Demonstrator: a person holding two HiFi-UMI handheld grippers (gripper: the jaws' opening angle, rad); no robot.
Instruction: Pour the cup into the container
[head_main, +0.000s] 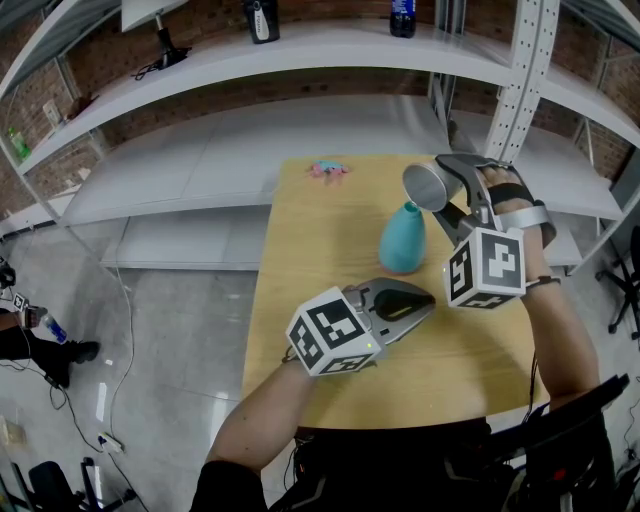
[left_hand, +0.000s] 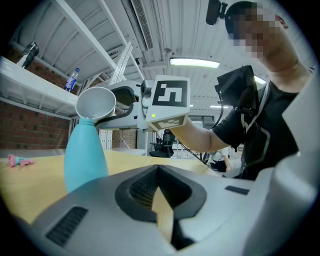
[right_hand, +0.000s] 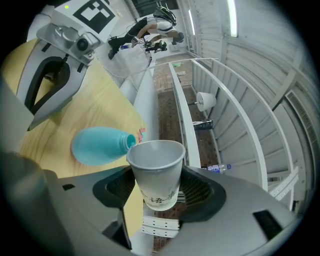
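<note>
Pale wood tabletop (head_main: 300, 260) fills the middle of the head view, and both arms reach over its near edge. Nearest to the person, the left gripper (head_main: 425, 299) lies low over the table with its jaws brought together at the tips. Only a thin sliver of wood shows through them in the left gripper view, and nothing is held. Just beyond it and to the right, the right gripper (head_main: 455, 190) is raised above the table, its jaws spread wide and pressed on the lower body of a white paper cup (right_hand: 155, 172), one on each side. The cup is tipped well over, close to lying on its side, with its open mouth turned towards the left gripper and its white inside showing. Its rim sits right at the top of the container (head_main: 403, 243), a teal bottle-shaped vessel standing upright on the table between the two grippers. Whether rim and neck actually touch cannot be told. Farther along, near the far end of the table, lies a small pink object (head_main: 327, 169), well apart from the container. Behind the table runs a white shelf (head_main: 330, 45) against a brick wall, with two dark bottles (head_main: 262, 20) standing on it.
</note>
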